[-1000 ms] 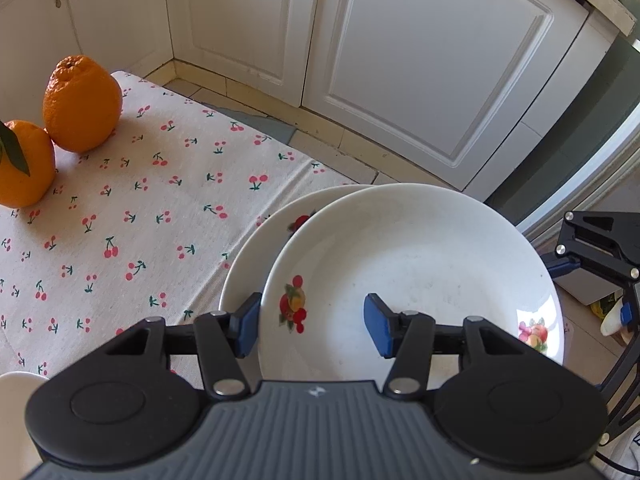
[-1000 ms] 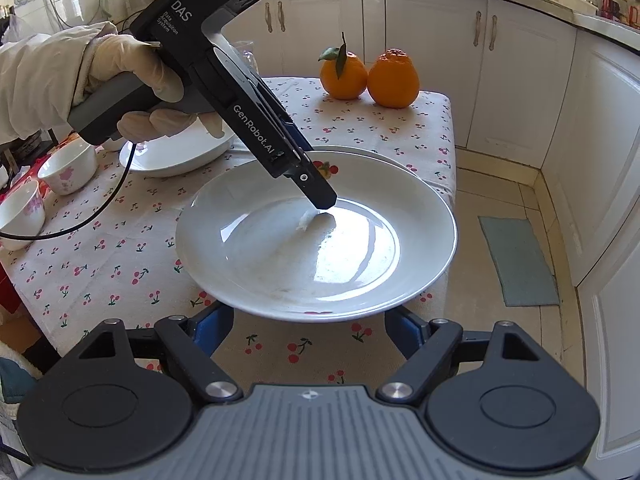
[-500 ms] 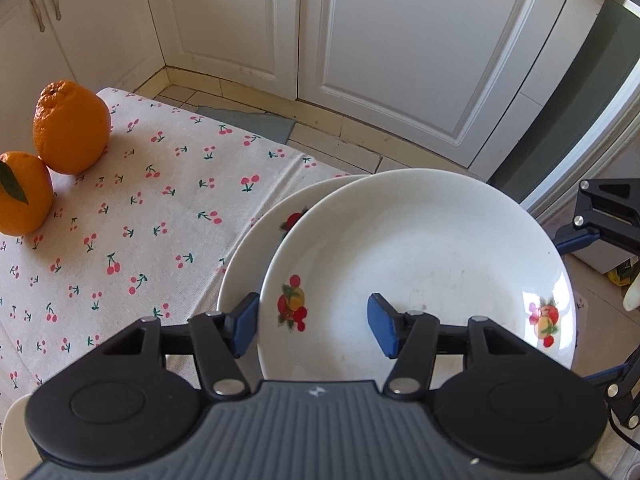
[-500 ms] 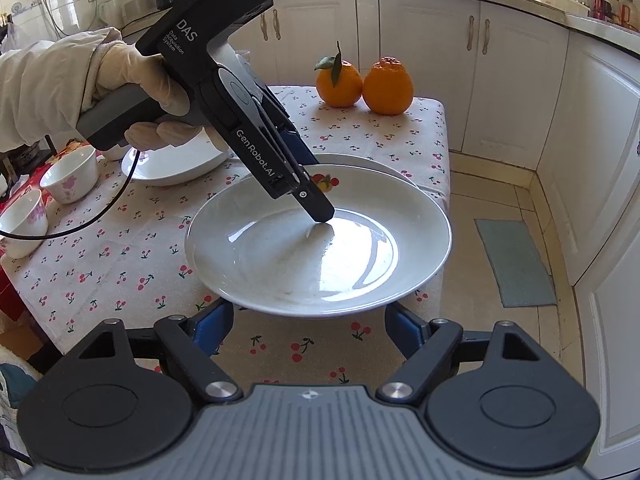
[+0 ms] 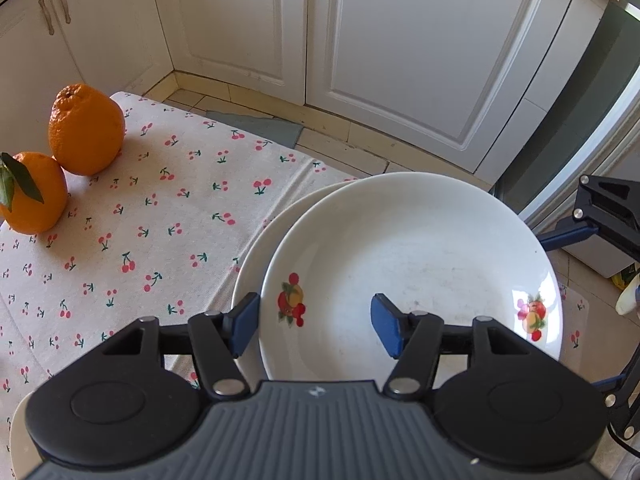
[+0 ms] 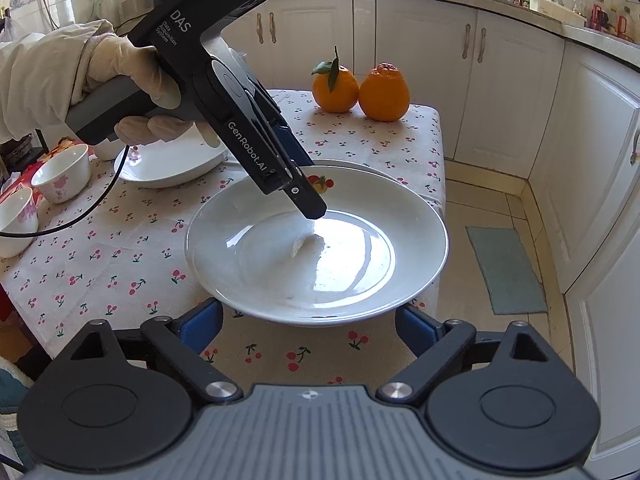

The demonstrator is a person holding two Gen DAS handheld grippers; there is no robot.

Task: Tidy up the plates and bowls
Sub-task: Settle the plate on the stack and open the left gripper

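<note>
A white plate with fruit prints lies on a second white plate at the table's corner; the top one also shows in the right wrist view. My left gripper is open, its jaws straddling the top plate's near rim, one blue pad over the plate. In the right wrist view its finger reaches down into the plate. My right gripper is open and empty, its blue pads just in front of the plate's near edge.
Two oranges sit at the table's far corner. A third white plate and two small floral bowls stand at the left. White cabinets surround the table; a green floor mat lies at the right.
The left gripper has risen and drawn back a little from the plate, jaws still open. The stacked plates have not moved. The right gripper stays open and nearly still.
</note>
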